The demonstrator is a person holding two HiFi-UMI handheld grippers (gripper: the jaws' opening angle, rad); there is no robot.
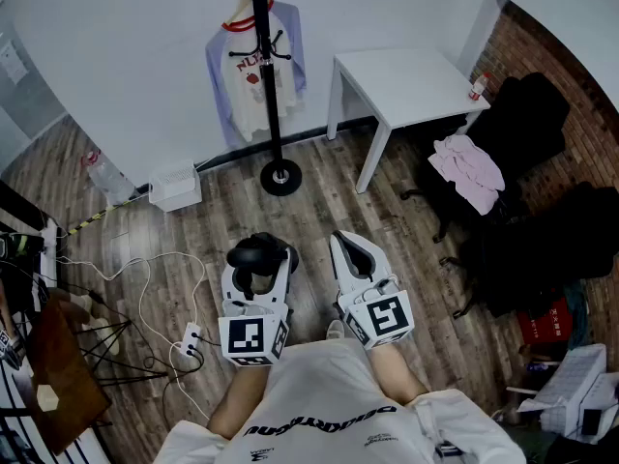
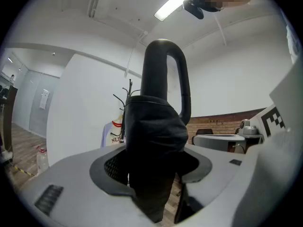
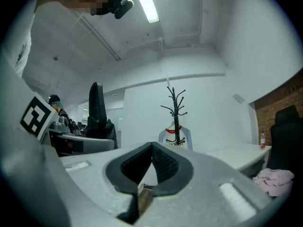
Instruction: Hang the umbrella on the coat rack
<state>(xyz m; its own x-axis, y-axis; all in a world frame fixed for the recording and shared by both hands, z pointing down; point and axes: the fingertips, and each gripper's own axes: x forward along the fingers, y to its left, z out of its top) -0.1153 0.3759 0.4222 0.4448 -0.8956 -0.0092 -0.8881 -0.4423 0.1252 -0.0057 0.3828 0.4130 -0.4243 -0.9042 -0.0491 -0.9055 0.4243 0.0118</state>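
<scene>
My left gripper is shut on a folded black umbrella, held level in front of the person. In the left gripper view the umbrella stands upright between the jaws, and its black loop handle rises above them. The black coat rack stands ahead against the white wall, with a white and lilac shirt hanging on it. Its hooks show in both gripper views, coat rack and coat rack. My right gripper is level beside the left one, shut and holding nothing; right gripper.
A white table stands right of the rack. Black chairs, one with a pink cloth, fill the right side by a brick wall. A white box, a bottle, and a power strip with cables lie at left.
</scene>
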